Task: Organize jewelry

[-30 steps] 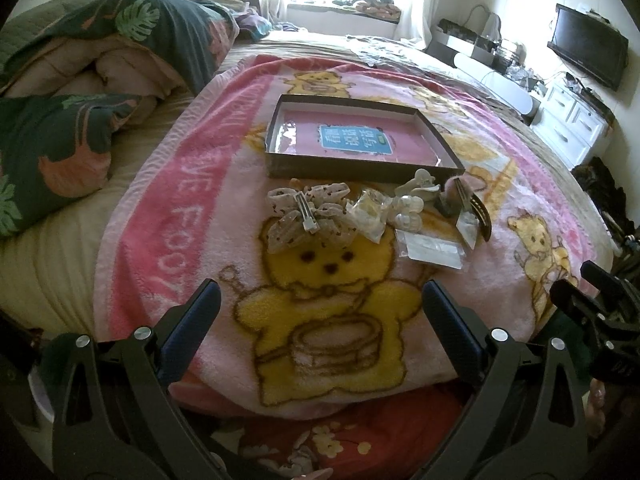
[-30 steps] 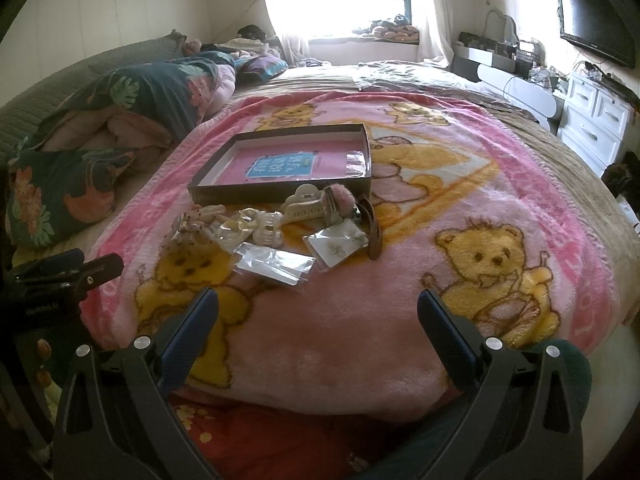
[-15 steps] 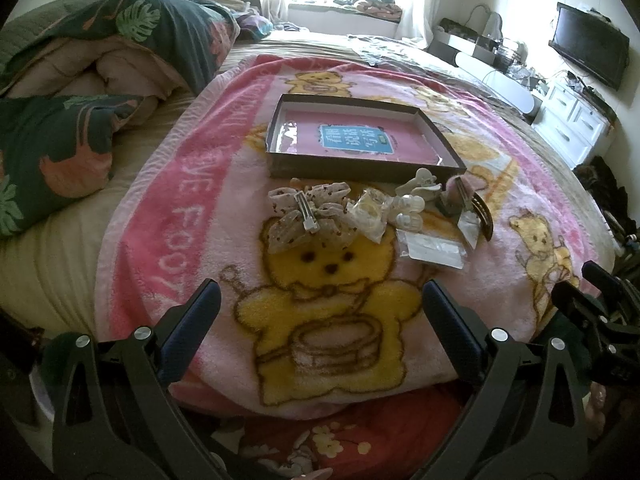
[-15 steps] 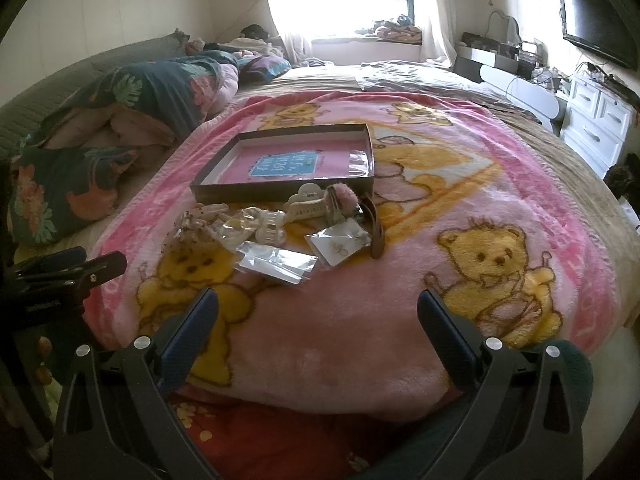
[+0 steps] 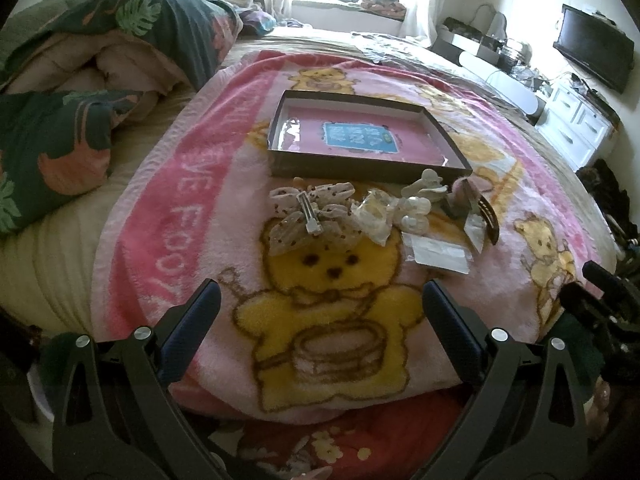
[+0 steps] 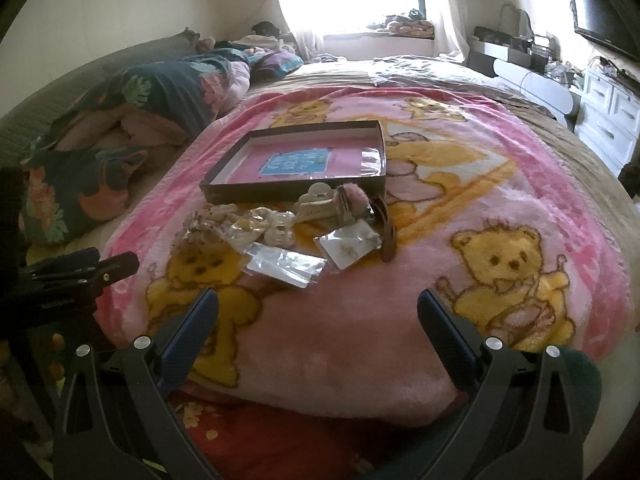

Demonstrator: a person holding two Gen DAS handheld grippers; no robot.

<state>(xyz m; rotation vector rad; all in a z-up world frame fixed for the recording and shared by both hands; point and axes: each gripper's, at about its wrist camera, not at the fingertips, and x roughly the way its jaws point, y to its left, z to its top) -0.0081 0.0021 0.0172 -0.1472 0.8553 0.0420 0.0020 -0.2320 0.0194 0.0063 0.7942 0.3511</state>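
Fingers of the left gripper [image 5: 320,304] and right gripper [image 6: 318,308] are spread wide and empty above the pink bear blanket [image 5: 200,216]. One shallow box [image 5: 362,168] lies open, its inside bare. Just before it lie one lace bow clip [image 5: 310,218], one white claw clip [image 5: 426,188], one brown strap [image 6: 388,236] and two clear packets [image 6: 284,266], clustered together.

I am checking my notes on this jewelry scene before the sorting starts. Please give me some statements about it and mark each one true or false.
1. Both grippers are open and hold nothing: the left gripper and the right gripper. True.
2. The spotted bow clip lies inside the box. False: it lies on the pink blanket, in front of the box.
3. The box holds a blue card. True.
4. The brown strap hangs from the right gripper. False: it lies on the blanket.
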